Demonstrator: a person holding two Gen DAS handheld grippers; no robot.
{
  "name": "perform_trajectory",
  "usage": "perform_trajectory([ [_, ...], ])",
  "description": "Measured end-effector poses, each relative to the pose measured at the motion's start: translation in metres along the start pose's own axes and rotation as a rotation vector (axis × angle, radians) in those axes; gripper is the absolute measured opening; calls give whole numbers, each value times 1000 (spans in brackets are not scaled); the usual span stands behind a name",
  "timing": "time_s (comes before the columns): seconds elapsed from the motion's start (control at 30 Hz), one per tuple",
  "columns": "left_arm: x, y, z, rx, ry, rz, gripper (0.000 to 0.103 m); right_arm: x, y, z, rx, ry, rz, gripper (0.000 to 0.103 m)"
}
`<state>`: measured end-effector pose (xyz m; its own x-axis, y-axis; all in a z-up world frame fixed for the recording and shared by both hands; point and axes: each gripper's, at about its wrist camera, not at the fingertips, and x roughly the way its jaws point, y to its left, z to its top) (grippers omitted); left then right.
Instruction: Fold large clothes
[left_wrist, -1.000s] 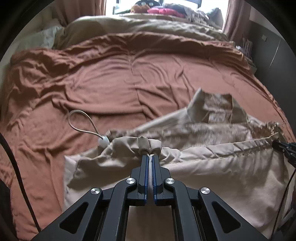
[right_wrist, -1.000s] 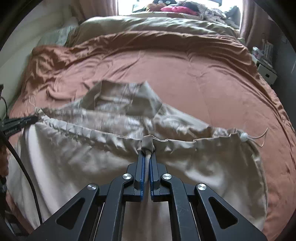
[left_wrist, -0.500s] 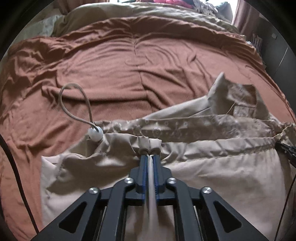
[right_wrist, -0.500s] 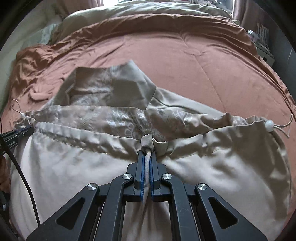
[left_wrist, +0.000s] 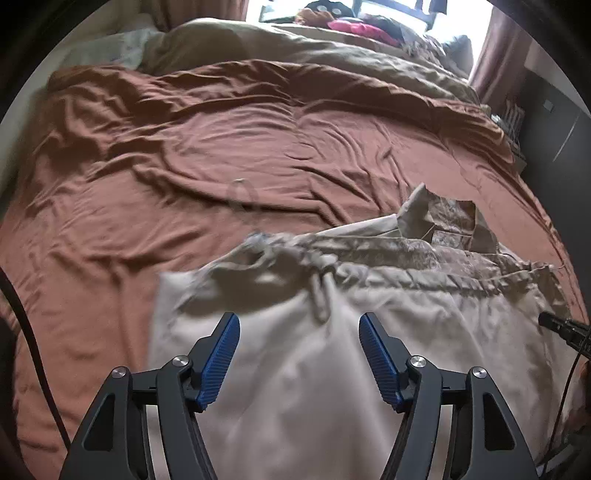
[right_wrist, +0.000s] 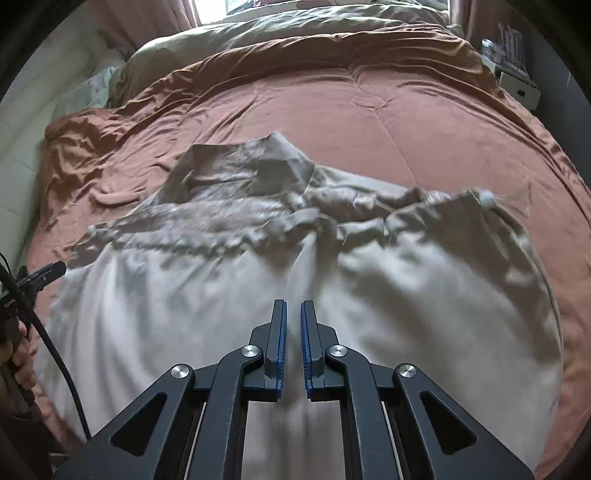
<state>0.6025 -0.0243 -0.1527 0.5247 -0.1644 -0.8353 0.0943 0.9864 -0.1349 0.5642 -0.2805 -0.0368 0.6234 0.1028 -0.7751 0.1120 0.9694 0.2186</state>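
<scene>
A large beige jacket (left_wrist: 303, 354) with a drawstring hem lies folded on the rust-brown bed; its patterned lining and collar (left_wrist: 447, 218) show at the far side. It also fills the right wrist view (right_wrist: 295, 266), with a white cord stopper (right_wrist: 487, 197) at its right edge. My left gripper (left_wrist: 299, 321) is wide open and empty, just above the cloth behind the gathered hem. My right gripper (right_wrist: 293, 306) has its jaws a narrow gap apart and holds nothing, above the pale cloth.
The rust-brown duvet (left_wrist: 229, 147) covers the bed, with an olive blanket (left_wrist: 295, 48) and pillows at the head. A nightstand (right_wrist: 517, 85) stands at the far right. The other gripper's tip (right_wrist: 46, 273) shows at the left edge.
Both grippers have let go of the jacket's hem and drawn back. The left jaws have opened wide; the right jaws have parted slightly. The hem has dropped onto the bed.
</scene>
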Motion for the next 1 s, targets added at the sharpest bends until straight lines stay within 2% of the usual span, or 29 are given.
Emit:
perform_trajectory([
  [0.13, -32, 24, -19, -55, -14, 1, 69, -21, 3, -19, 26, -3, 20, 5],
  [0.17, -41, 31, -26, -71, -19, 1, 69, -27, 4, -23, 35, -3, 30, 10],
  [0.2, -45, 35, -30, -79, -22, 2, 69, -32, 7, -28, 40, -10, 37, 17],
  [0.27, -58, 42, -44, -99, -25, 6, 69, -45, 9, -36, 41, -24, 51, 65],
  [0.3, -63, 46, -50, -107, -26, 4, 70, -51, 12, -41, 43, -38, 59, 66],
  [0.5, -84, 74, -92, -172, -25, -8, 75, -79, 36, -72, -5, -83, 71, 66],
  [0.63, -90, 94, -116, -229, -14, -13, 75, -85, 44, -87, -8, -74, 92, 66],
  [0.77, -91, 113, -138, -279, 3, -22, 75, -85, 56, -103, -33, -59, 84, 58],
  [0.83, -92, 122, -149, -307, 6, -30, 75, -82, 61, -112, -38, -43, 92, 49],
  [1.0, -85, 134, -168, -366, 35, -49, 75, -63, 68, -133, -20, 11, 110, 36],
])
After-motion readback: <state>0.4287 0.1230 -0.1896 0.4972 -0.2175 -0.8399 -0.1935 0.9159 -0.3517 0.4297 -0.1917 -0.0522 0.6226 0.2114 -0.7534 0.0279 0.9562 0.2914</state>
